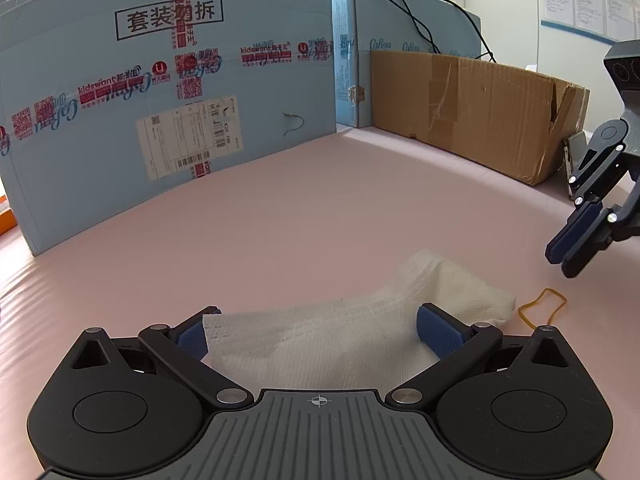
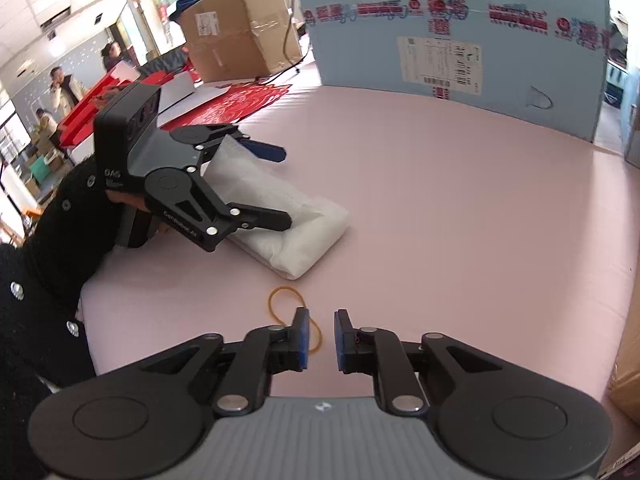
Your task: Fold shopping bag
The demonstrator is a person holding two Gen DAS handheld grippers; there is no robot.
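Jaws: left gripper (image 2: 256,184) spread wide astride folded shopping bag (image 2: 296,228) (kept flat) | right gripper (image 2: 322,338) parted, empty, above rubber band (image 2: 294,316), likely for binding.

Left tool (image 2: 256,184): at left of the right wrist view, angled downward, its two fingers spread wide apart.
Left tool's fingers (image 1: 438,330): blue-padded, splayed at the lower middle of the left wrist view.
Left hand's sleeve (image 2: 60,232): black, reaching in from the lower left.
Right tool (image 2: 322,338): bottom centre of its own view, fingers parted by a narrow gap, nothing clamped between the pads.
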